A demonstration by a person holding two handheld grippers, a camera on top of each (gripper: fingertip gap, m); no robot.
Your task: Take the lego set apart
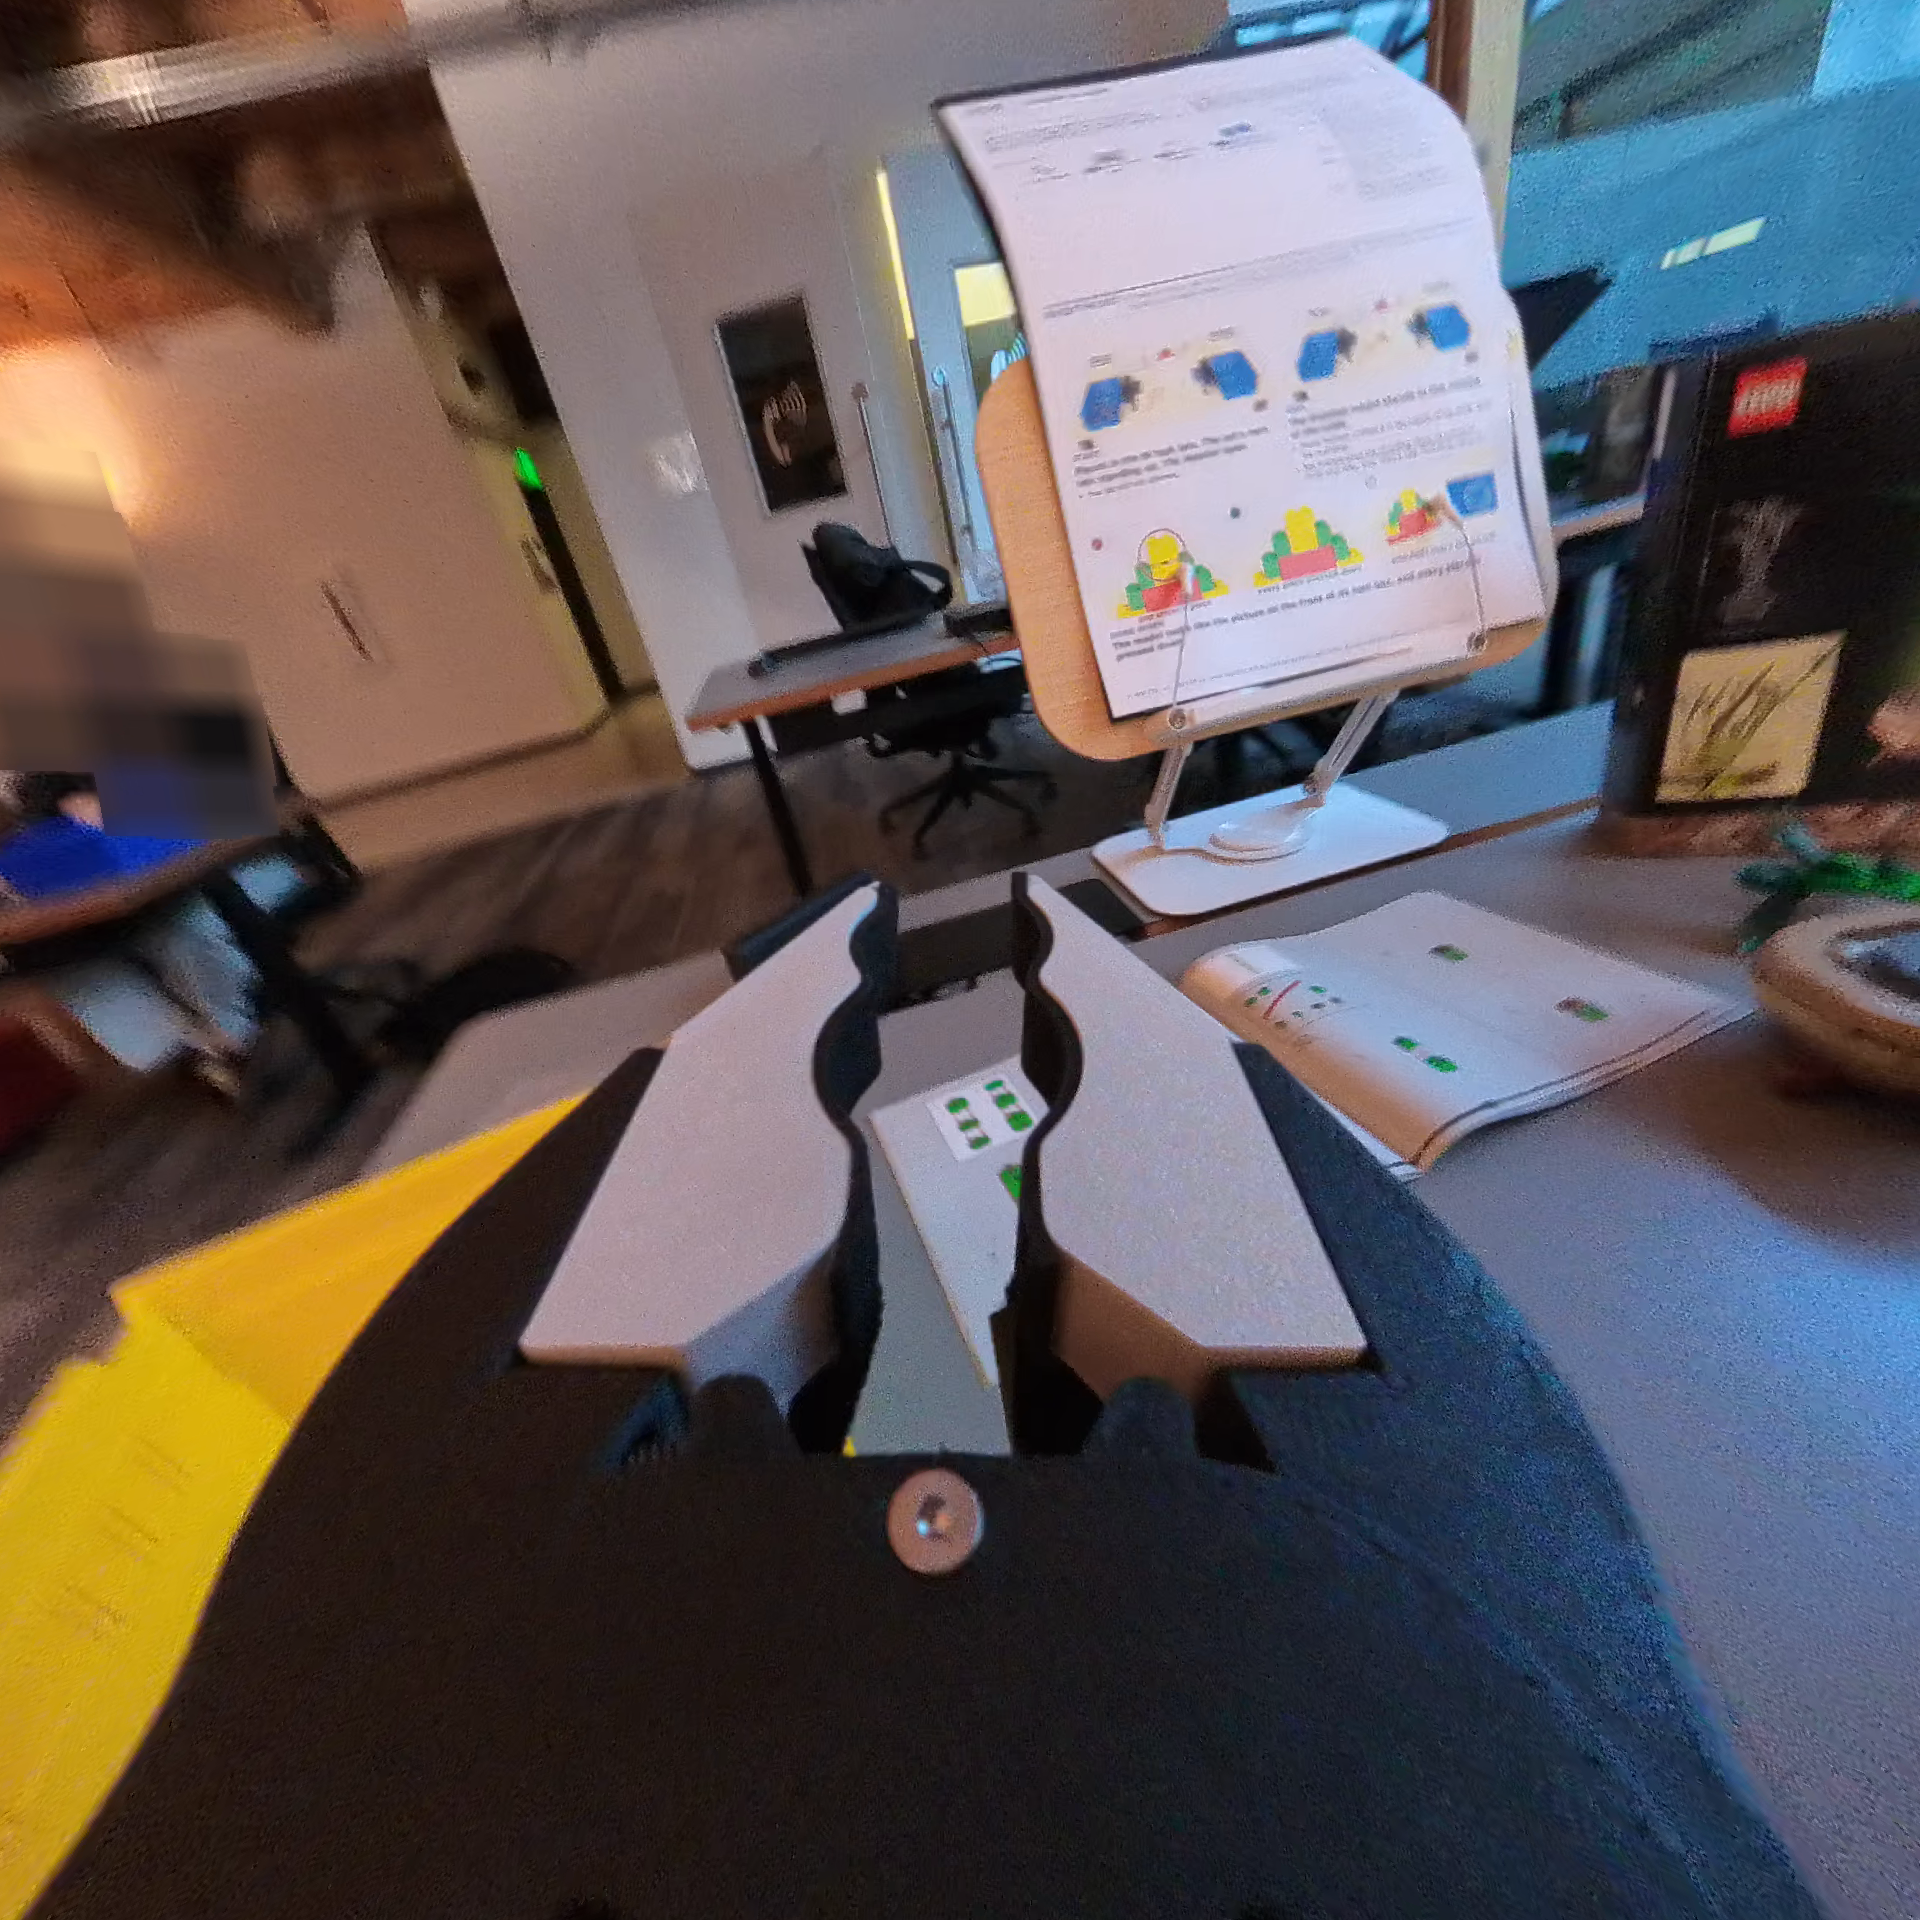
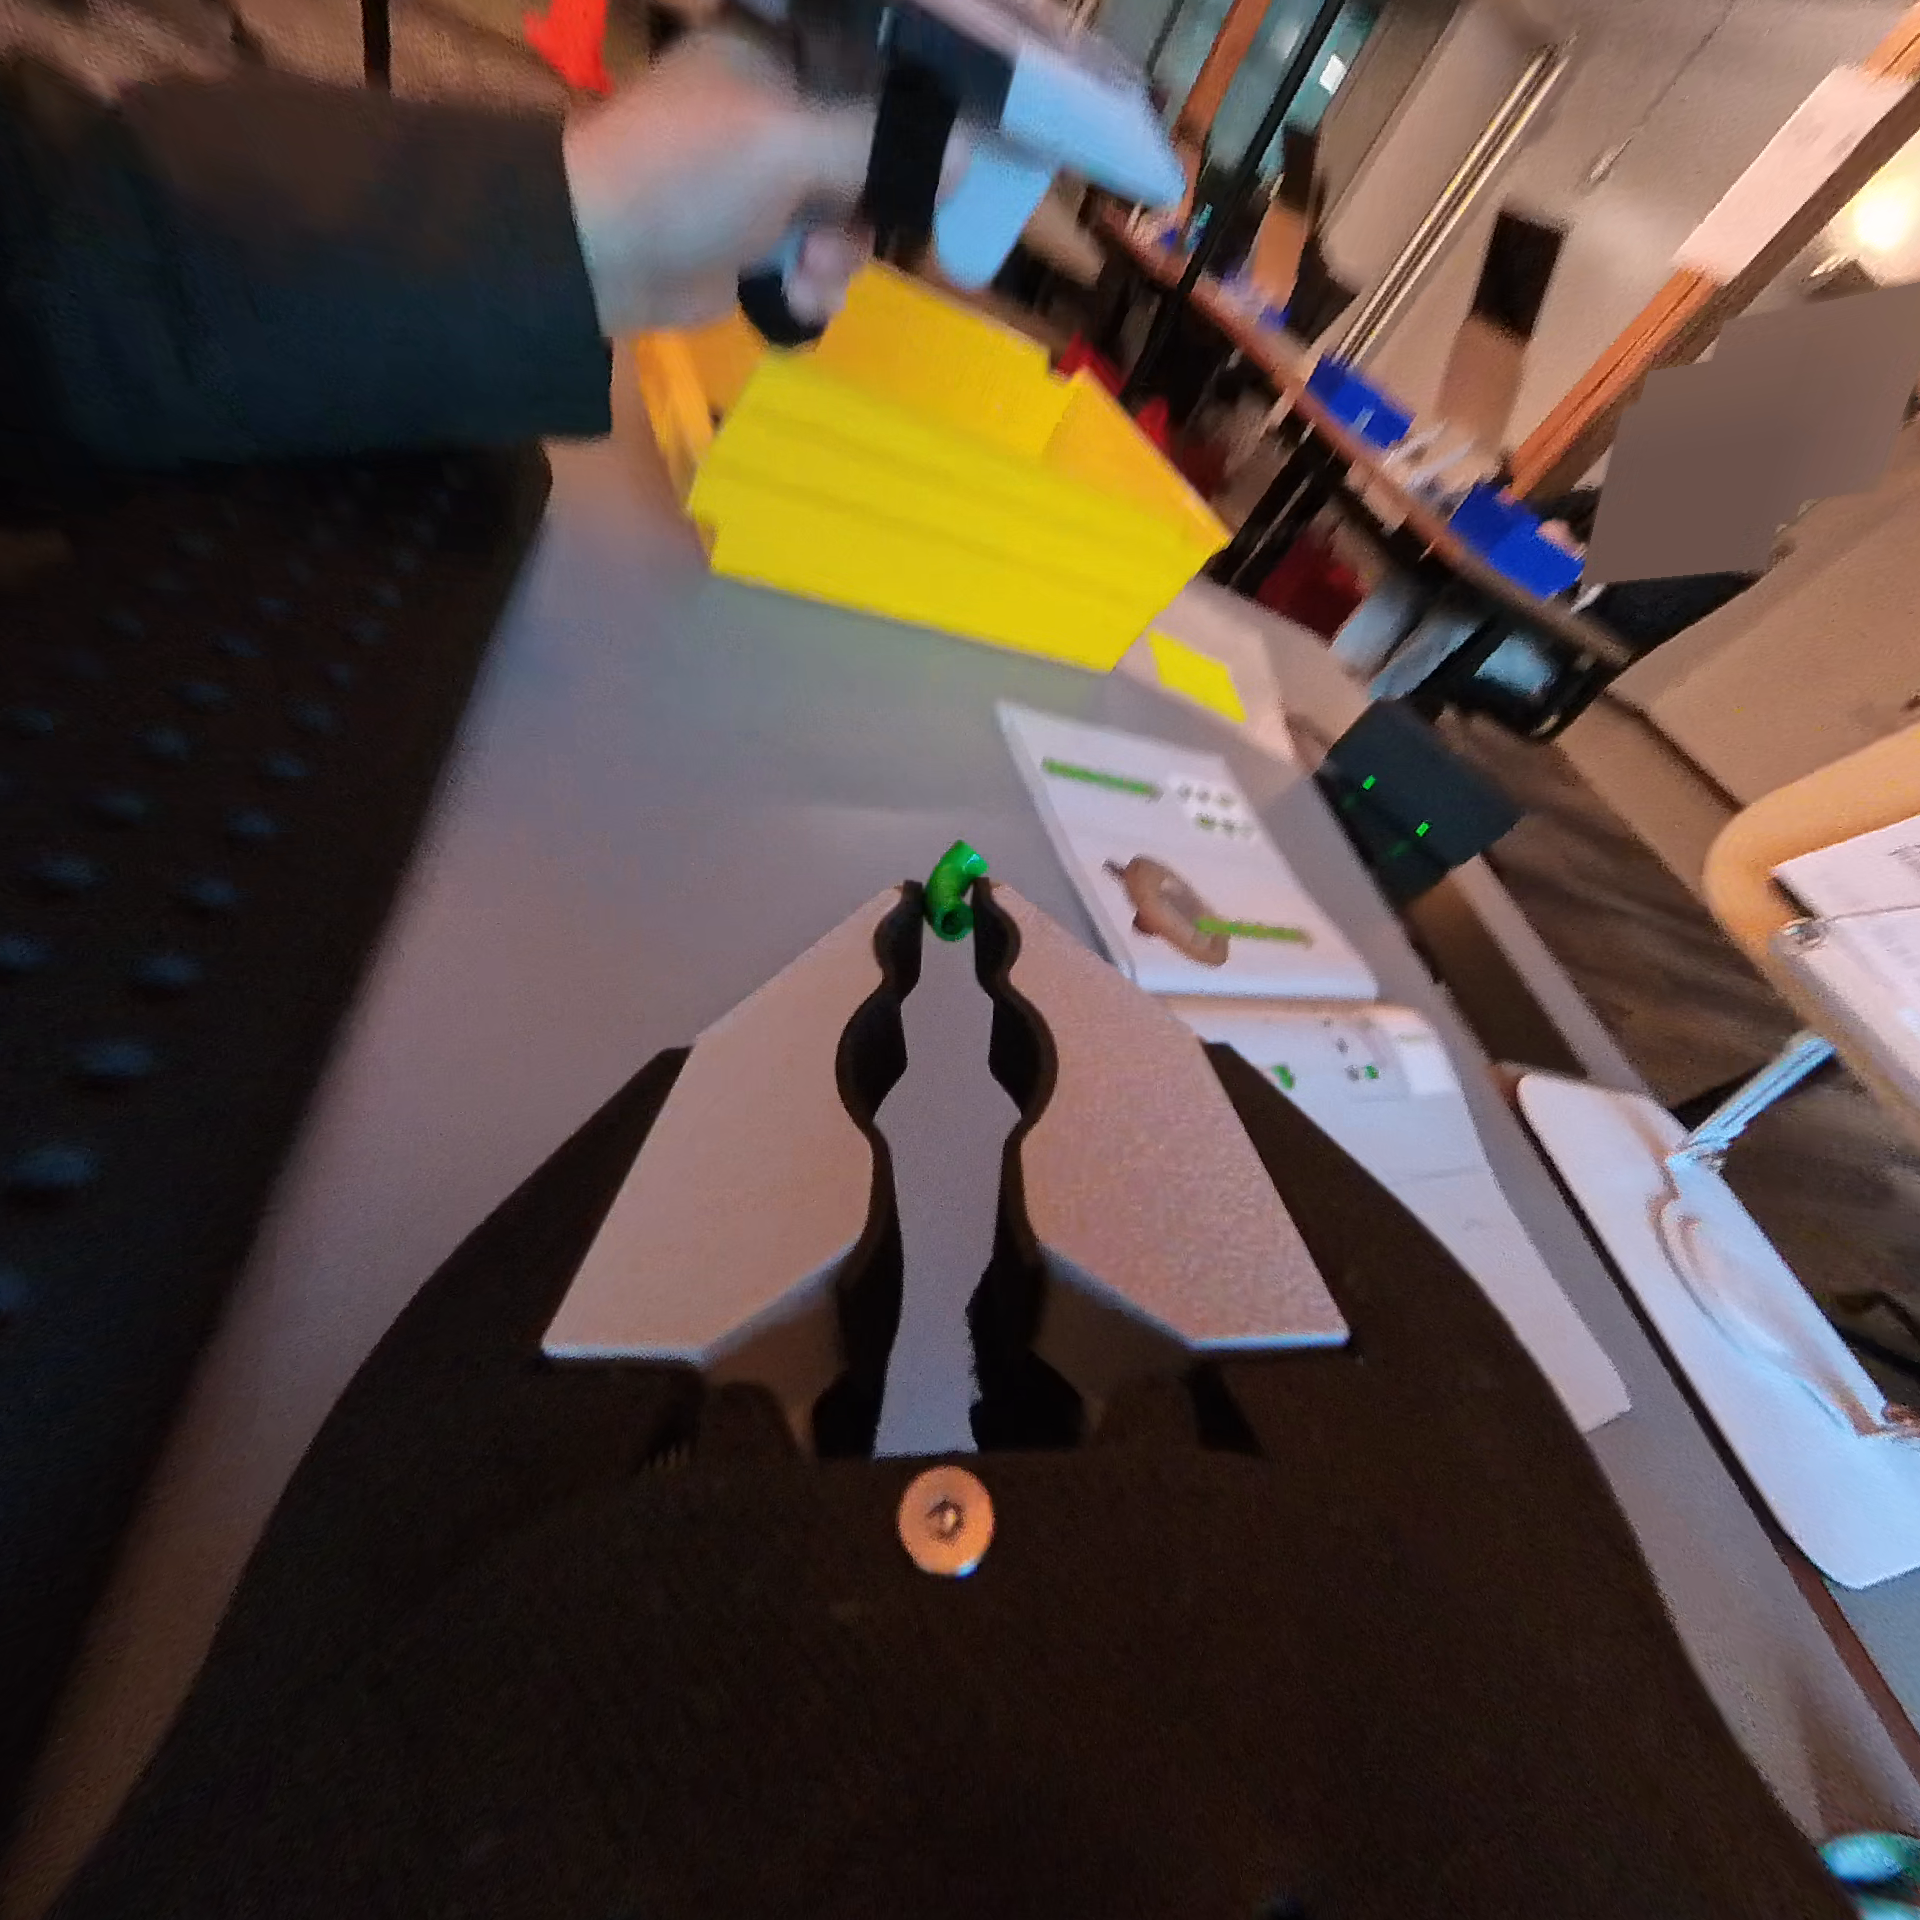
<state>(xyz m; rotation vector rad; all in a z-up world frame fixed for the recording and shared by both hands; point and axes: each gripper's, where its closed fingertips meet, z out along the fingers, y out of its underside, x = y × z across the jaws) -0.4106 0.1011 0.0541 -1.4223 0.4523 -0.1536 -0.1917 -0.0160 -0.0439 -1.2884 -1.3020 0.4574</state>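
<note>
My right gripper (image 2: 948,902) is shut on a small green lego piece (image 2: 951,894), a short bent tube, pinched at the fingertips above the grey table (image 2: 665,790). My left gripper (image 1: 948,902) is open and empty, held above the table with its fingers pointing toward a document stand. The lego set shows at the right edge of the left wrist view: a round tan base (image 1: 1839,997) with green leafy parts (image 1: 1818,883). The left gripper also shows, blurred, in the right wrist view (image 2: 1049,156), held in a person's hand (image 2: 696,187) above the yellow bin.
A yellow bin (image 2: 935,488) stands on the table's far side; its edge shows at the lower left of the left wrist view (image 1: 208,1403). Open instruction booklets (image 1: 1455,1018) (image 2: 1184,852) lie on the table. A document stand with printed sheets (image 1: 1268,416) and a black lego box (image 1: 1766,582) stand behind. My right fingertips sit around 25 centimeters from my left ones.
</note>
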